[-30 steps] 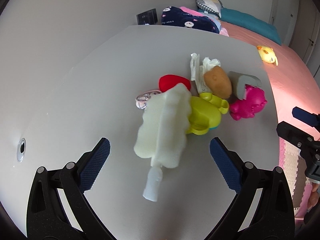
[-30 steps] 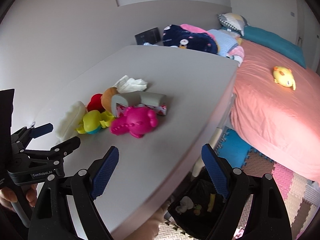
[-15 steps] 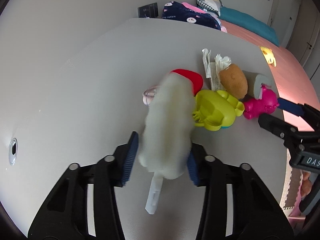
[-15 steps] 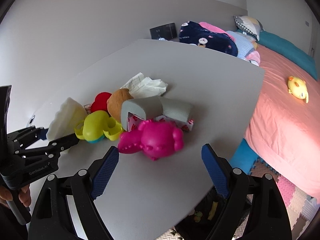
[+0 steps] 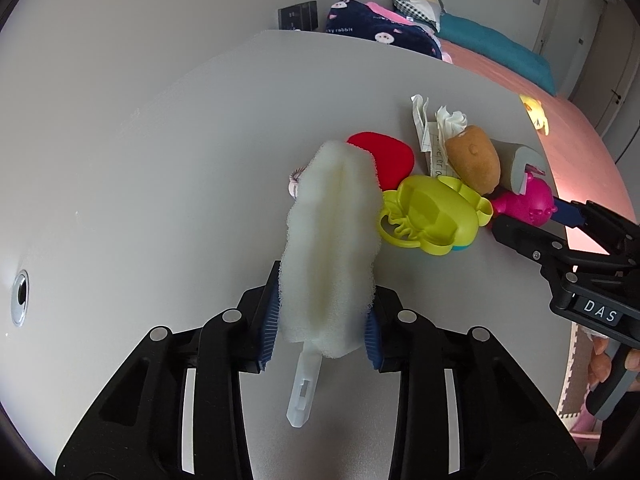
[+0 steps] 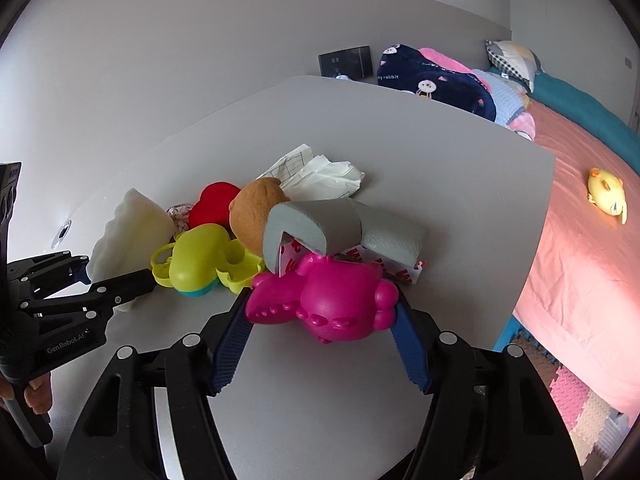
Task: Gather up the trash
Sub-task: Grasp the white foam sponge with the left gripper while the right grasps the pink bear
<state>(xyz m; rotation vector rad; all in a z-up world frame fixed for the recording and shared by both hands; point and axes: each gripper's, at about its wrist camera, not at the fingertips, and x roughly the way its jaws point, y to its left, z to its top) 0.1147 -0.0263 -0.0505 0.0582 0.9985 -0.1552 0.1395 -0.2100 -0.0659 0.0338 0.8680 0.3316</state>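
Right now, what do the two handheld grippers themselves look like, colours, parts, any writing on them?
Both are matte black plastic with silver round bolts and blue ribbed finger pads. The left gripper carries white "GenRobot.AI" lettering on its body in the right wrist view. The right gripper shows a white "DAS" label in the left wrist view. No cables or sleeves show.

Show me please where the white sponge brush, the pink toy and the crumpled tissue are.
white sponge brush [image 5: 328,240], left wrist view, middle of the foam head.
pink toy [image 6: 332,300], right wrist view, middle of its body.
crumpled tissue [image 6: 328,178], right wrist view, middle of the wad.
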